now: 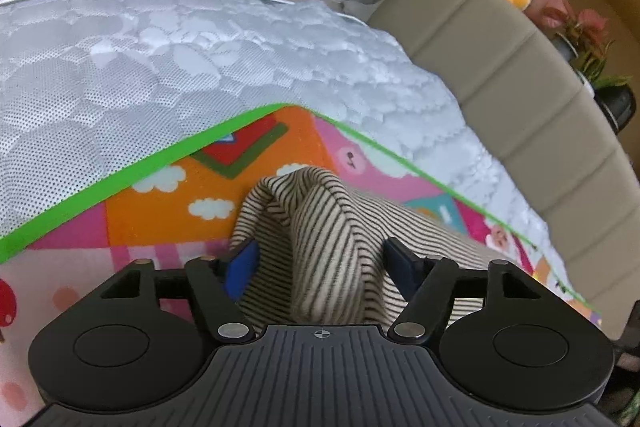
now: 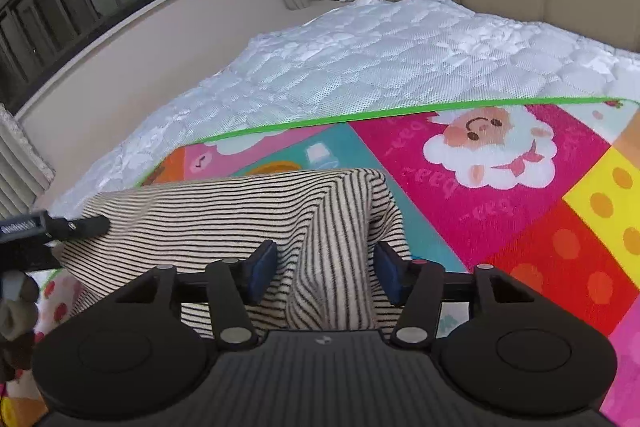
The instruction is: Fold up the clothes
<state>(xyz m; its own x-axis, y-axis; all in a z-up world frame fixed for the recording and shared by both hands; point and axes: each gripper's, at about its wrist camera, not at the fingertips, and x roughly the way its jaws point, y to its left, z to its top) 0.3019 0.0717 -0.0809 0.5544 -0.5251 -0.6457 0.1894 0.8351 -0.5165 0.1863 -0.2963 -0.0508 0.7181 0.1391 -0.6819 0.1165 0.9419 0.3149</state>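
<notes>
Nearest your left lens is the left hand-held gripper (image 1: 320, 259): its blue pads (image 1: 244, 269) stand wide apart with a raised ridge of the striped shirt (image 1: 320, 227) running between them, straight ahead along the fingers. Cloth fills the gap but the pads look clear of it on both sides, so you have it released, not clenched. Beyond the fingertips the shirt ends in a rounded fold on the play mat (image 1: 160, 219), which lies on the bed (image 1: 160, 67); the headboard (image 1: 500, 87) is off to the right.

Closest in the right view is the right hand-held gripper (image 2: 326, 267), jaws also parted, with a bunched ridge of the shirt (image 2: 240, 215) standing between the pads (image 2: 264, 275) without being pinched. From here the shirt's long axis runs crosswise, stretching left from the fingers toward the left gripper's tip (image 2: 80, 227), which rests at the far left edge of the cloth. Mat (image 2: 520, 227) lies bare to the right.

So each gripper sits at its own end of the shirt, the cloth directly ahead and under the fingers; I judge the next fold turns on re-gripping those two ends across that crosswise axis.
</notes>
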